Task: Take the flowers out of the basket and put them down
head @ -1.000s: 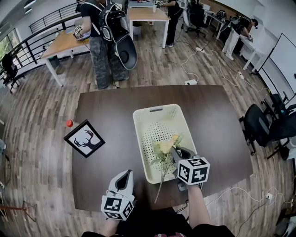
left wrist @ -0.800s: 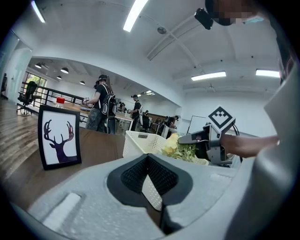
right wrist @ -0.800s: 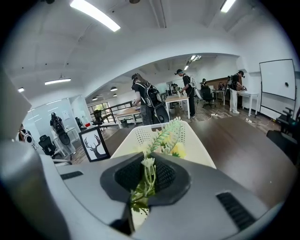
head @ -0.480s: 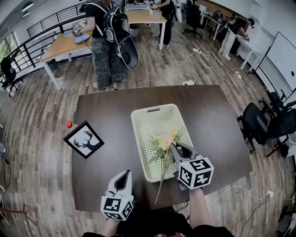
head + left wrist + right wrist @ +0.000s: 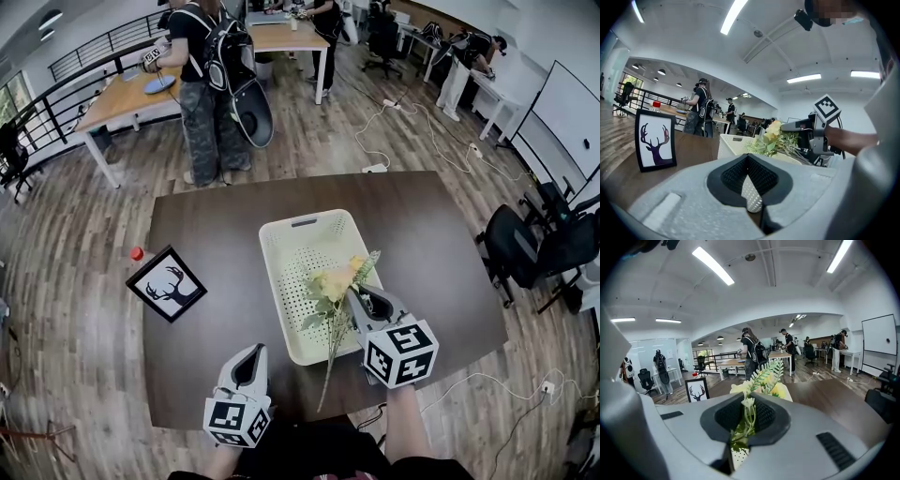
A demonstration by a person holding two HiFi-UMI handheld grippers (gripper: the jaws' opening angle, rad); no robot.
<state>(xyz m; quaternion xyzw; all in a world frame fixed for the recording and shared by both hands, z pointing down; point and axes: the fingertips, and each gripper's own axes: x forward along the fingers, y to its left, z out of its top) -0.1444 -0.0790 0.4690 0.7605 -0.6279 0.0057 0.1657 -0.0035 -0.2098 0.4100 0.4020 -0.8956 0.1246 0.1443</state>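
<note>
Yellow flower bunch [image 5: 336, 281] sits clamped in your right gripper's [image 5: 355, 298] fingers above the cream plastic basket [image 5: 278, 246]; your left gripper's [image 5: 251, 355] fingers are closed together, empty.

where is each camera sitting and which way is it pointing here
Head view: on the person's head, looking steeply down at the table, basket and deer picture; left tongs, right tongs and right forearm show.
Left gripper view: on the left tongs, low over the table, facing the basket; own shut jaws show.
Right gripper view: on the right tongs, facing across the room; own jaws clamp the flowers.
Shared: both gripper views show the deer picture and flowers.
</note>
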